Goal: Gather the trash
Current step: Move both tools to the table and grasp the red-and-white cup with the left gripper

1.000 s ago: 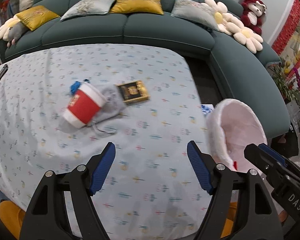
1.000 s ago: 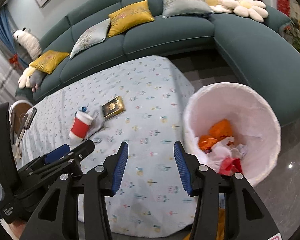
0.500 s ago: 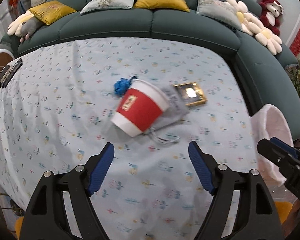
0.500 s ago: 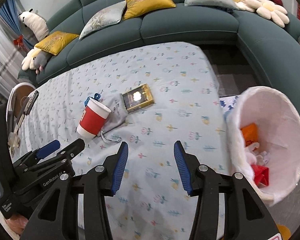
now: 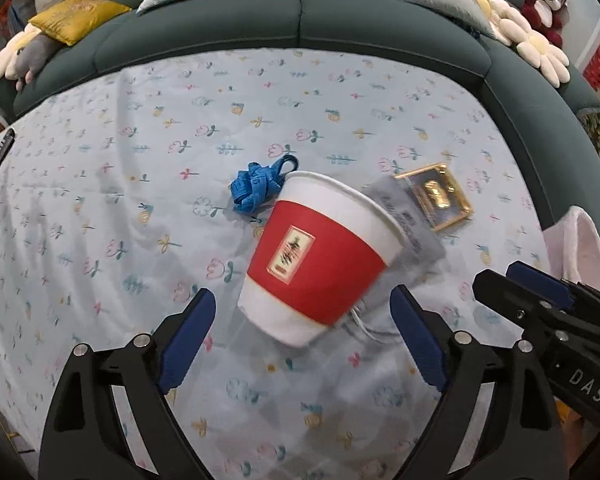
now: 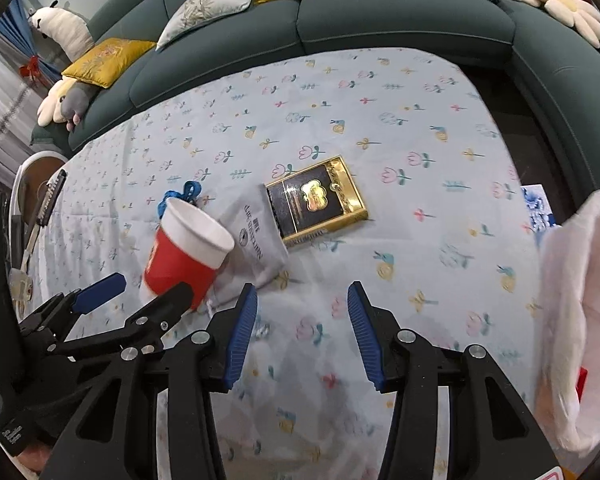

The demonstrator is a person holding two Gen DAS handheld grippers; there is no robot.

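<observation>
red and white paper cup (image 5: 320,256) with a small gold label lies tipped on a grey drawstring pouch (image 6: 256,240) with printed lettering too blurred to read, on the floral tablecloth (image 5: 140,160). left gripper (image 5: 302,334) has just been opening; its jaws stand wide, the cup's base between them, untouched. right gripper (image 6: 302,332), marked "das", is half open and empty. glossy black-and-gold box (image 6: 318,200) and crumpled blue ribbon (image 5: 256,186) lie beside.

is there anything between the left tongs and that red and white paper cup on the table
Nothing visible. The left tongs stand open, their jaws just having opened wider, and the paper cup stands straight ahead on the grey pouch. The blue strap lies behind the cup, and the gold box off to its right.
</observation>
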